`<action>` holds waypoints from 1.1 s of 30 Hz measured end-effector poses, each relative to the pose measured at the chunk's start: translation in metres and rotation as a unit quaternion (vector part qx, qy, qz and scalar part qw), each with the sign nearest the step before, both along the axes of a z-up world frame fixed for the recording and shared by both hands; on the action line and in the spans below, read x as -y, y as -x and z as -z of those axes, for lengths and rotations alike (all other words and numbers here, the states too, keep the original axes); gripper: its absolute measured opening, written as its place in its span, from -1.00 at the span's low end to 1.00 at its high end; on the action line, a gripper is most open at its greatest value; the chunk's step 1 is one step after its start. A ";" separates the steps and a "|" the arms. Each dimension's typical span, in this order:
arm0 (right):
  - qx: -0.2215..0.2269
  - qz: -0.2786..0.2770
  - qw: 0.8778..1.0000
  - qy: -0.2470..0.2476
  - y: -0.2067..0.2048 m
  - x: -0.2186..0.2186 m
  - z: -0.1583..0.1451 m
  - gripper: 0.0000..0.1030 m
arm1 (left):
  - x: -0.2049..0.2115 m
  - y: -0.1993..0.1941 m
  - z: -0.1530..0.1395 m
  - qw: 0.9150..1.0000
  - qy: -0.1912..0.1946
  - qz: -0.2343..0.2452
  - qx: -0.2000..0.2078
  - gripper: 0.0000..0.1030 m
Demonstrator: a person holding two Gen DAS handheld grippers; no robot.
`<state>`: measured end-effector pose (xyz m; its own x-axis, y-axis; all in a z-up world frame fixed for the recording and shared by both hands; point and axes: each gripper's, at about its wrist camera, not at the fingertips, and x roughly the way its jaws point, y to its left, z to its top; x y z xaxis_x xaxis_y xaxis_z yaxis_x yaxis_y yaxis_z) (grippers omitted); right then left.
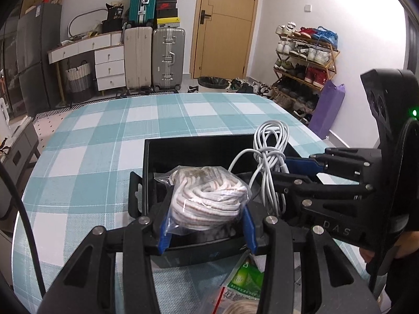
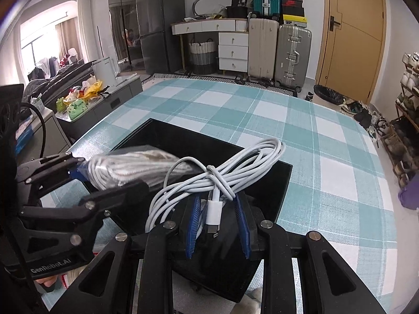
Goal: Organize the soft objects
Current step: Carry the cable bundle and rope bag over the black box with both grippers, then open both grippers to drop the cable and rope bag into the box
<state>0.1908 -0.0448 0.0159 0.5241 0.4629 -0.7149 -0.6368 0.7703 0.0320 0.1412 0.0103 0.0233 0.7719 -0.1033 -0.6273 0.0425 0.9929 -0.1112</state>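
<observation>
Home, lived-in multipurpose room, not a lab. Evidence: wooden interior door point(image 1: 226, 23), shoe rack point(image 1: 305, 60) loaded with sneakers, three suitcases point(image 2: 293, 55) stacked by a white drawer unit point(image 2: 233, 51) with shoeboxes on top, woven laundry basket point(image 2: 202, 55), grey fridge point(image 2: 157, 26), bin with black liner point(image 1: 212, 82). Curtained window and clothes piled on a sofa at far left of the right wrist view. Desk point(image 1: 104, 136) has a teal-and-white checked cloth.

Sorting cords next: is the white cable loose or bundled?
Bundled: the white cable is coiled into loops with a wrap around its middle, held in the right gripper.
</observation>
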 end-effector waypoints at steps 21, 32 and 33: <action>0.072 0.010 0.997 0.037 0.028 0.022 -0.022 0.60 | -0.004 0.017 -0.008 1.000 0.007 0.000 -0.001 0.11; 0.066 0.020 0.997 -0.039 0.057 0.055 -0.043 0.98 | -0.014 0.046 -0.030 0.998 0.021 -0.031 0.043 0.91; 0.065 0.025 0.996 -0.051 0.061 0.059 -0.044 0.98 | -0.016 0.049 -0.030 0.998 0.022 -0.034 0.047 0.93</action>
<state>0.1299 -0.1042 0.0599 0.6331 0.5005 -0.5905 -0.6020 0.7979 0.0308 0.0920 0.0259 0.0534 0.8336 -0.0737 -0.5474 -0.0133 0.9881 -0.1532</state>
